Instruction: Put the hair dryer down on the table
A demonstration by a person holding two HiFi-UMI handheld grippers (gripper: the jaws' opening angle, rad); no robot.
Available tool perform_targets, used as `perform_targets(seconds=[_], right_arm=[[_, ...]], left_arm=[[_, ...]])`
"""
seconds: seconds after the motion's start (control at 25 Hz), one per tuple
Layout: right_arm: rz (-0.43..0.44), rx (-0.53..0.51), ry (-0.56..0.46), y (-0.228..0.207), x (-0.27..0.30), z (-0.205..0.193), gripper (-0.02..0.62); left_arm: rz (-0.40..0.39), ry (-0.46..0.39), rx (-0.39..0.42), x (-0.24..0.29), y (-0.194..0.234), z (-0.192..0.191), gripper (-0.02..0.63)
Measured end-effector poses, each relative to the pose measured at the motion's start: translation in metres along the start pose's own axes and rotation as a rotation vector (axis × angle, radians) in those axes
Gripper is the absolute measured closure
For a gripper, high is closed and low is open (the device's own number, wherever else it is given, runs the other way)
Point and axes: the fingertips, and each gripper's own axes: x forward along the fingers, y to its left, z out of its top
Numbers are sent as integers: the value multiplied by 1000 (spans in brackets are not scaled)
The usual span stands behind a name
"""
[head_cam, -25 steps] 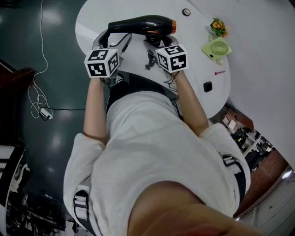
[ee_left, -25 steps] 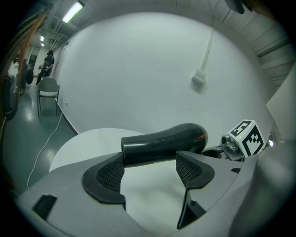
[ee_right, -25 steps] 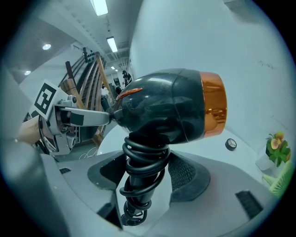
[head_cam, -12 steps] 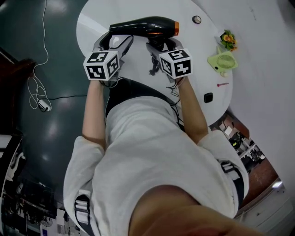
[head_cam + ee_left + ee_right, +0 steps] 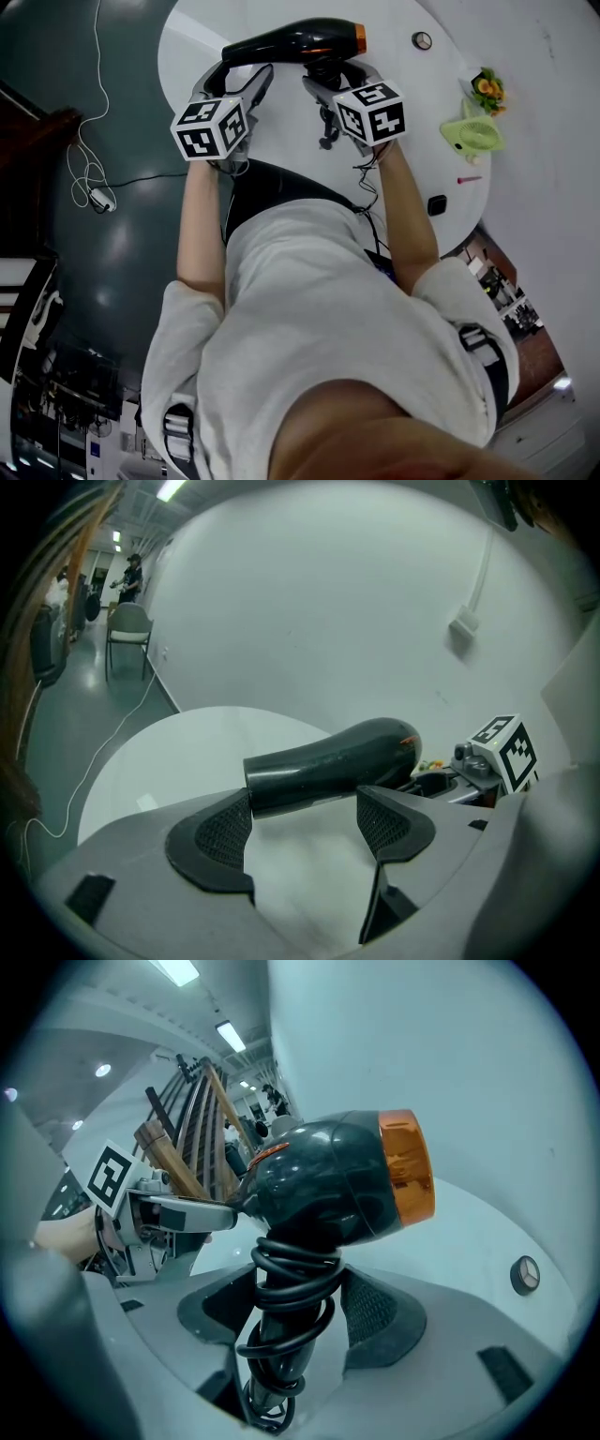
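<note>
The hair dryer sits gripped in the right tongs, left tongs wide — lower it level onto the bench

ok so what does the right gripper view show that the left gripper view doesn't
Only the right gripper view: the cord coiled round the hair dryer handle between the right tool's jaws, its orange nozzle, and a round disc on the table. Only the left gripper view: the hair dryer's back end at the left tool's parted jaws, and a chair down the hall. Both: the black hair dryer and white table.
</note>
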Motion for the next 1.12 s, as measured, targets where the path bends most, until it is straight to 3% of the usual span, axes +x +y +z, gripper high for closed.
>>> perform_targets(seconds=[0.6, 1.12], right_arm=[[57, -64, 81, -30, 18, -6, 314], [23, -157, 134, -40, 34, -7, 311]], left_arm=[[22, 85, -17, 14, -6, -27, 261], [29, 125, -50, 9, -11, -51, 261]])
